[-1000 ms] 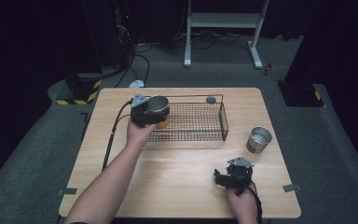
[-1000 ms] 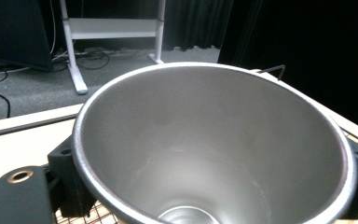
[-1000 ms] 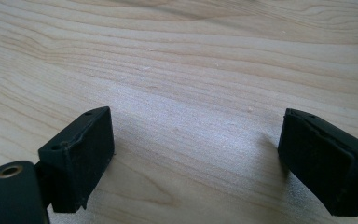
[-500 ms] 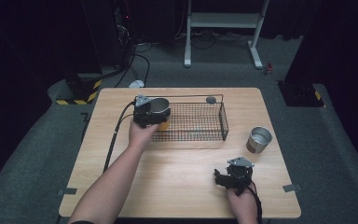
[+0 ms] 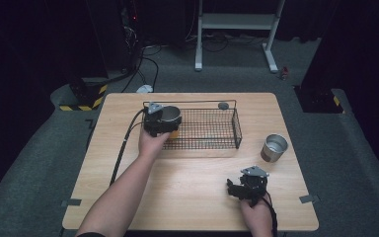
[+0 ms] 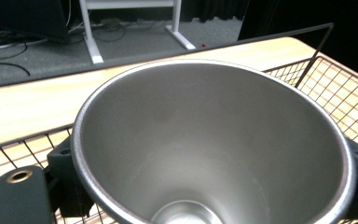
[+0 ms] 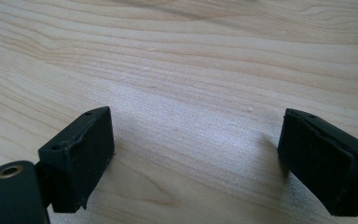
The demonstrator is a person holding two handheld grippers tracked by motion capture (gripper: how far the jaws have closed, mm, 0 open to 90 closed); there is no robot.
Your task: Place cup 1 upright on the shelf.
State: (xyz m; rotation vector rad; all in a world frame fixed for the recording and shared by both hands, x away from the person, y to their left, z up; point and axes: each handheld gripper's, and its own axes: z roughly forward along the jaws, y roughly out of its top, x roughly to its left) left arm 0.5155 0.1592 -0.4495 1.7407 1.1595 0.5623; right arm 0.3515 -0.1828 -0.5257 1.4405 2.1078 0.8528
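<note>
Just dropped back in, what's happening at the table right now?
The left gripper is shut on a steel cup, holding it upright over the left end of the wire basket; whether it touches the mesh can't be told. The right gripper sits open over bare table near the front right. A second steel cup stands on the table right of the basket.

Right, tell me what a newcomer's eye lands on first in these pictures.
First, the steel cup gripped by the left gripper at the left end of the black wire basket, its shiny inside looming large in the left gripper view. Next, a second steel cup standing on the wooden table right of the basket. The right gripper rests open near the table's front edge.
</note>
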